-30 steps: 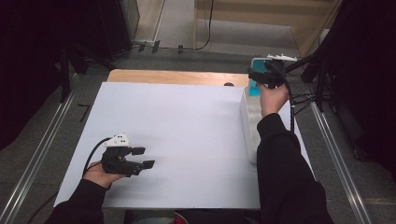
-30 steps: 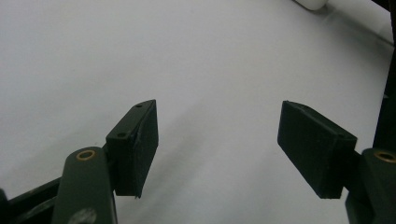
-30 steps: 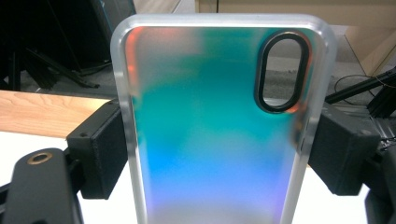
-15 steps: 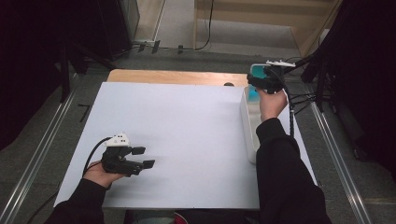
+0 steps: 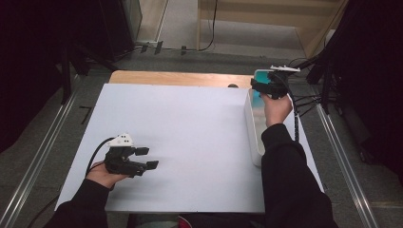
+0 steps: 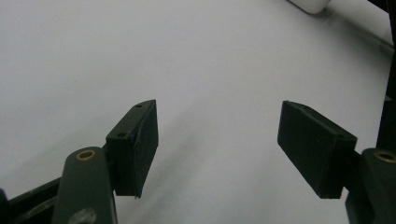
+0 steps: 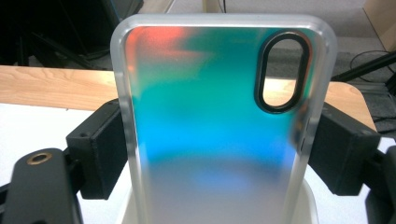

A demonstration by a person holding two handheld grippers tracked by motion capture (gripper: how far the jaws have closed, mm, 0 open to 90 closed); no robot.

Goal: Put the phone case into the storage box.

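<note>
A frosted phone case [image 7: 210, 116] with a teal, blue and orange sheen and an oval camera hole stands upright between my right gripper's jaws. My right gripper [image 7: 219, 149] is shut on its two long edges. In the high view that gripper [image 5: 262, 88] holds the case [image 5: 257, 98] over the far end of a long white tray [image 5: 254, 137] at the table's right side. My left gripper [image 5: 147, 157] rests at the near left of the white board [image 5: 190, 123]. It stands open [image 6: 217, 144] with nothing between its pads.
The tray's white rim [image 7: 310, 205] shows just under the case. A wooden tabletop strip [image 5: 176, 78] runs behind the white board. Metal rails [image 5: 43, 152] flank the table, and cables [image 5: 304, 102] trail off at the right.
My right gripper has come slightly nearer and lower with the case, over the tray's far end. The left gripper has stayed put.
</note>
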